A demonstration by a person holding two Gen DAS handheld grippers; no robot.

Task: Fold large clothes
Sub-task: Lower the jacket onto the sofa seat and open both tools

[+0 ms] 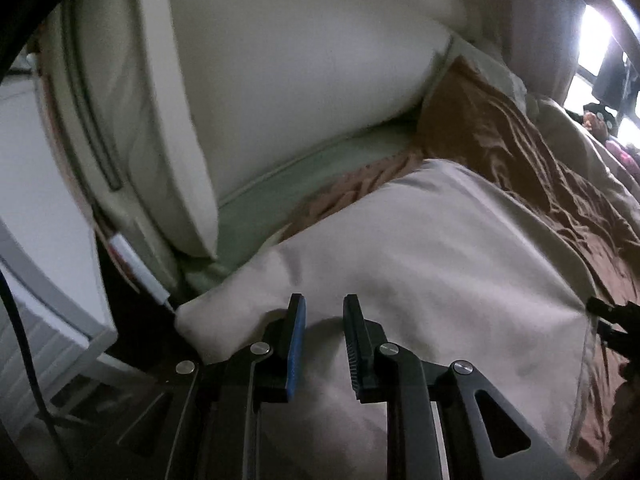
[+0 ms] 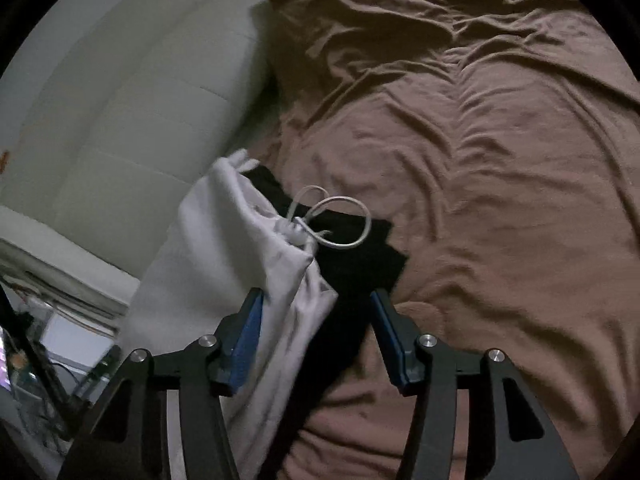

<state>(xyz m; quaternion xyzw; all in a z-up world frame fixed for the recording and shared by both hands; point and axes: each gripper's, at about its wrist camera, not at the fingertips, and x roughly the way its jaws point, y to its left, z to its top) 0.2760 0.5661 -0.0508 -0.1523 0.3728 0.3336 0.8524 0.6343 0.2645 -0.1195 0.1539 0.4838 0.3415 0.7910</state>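
A large white garment [image 1: 420, 248] lies spread over the brown bed sheet [image 1: 520, 152]. My left gripper [image 1: 324, 310] hovers low over its near edge. A narrow gap shows between the jaws and nothing is pinched there. In the right wrist view the same white garment [image 2: 224, 248] hangs bunched, with a white drawstring loop [image 2: 344, 220] over a black patch of cloth [image 2: 360, 264]. My right gripper [image 2: 316, 300] stands wide open. The white cloth drapes between its jaws and brushes the left blue pad [image 2: 250, 320]. A black tool part [image 1: 612, 320] meets the garment's right corner.
A cream padded headboard [image 1: 288, 80] and a pale green mattress edge [image 1: 304, 192] rise behind the garment. The wrinkled brown sheet [image 2: 500, 160] covers the bed to the right. White furniture [image 1: 36, 208] and cables [image 2: 48, 380] sit at the left. A bright window [image 1: 596, 36] is at the far right.
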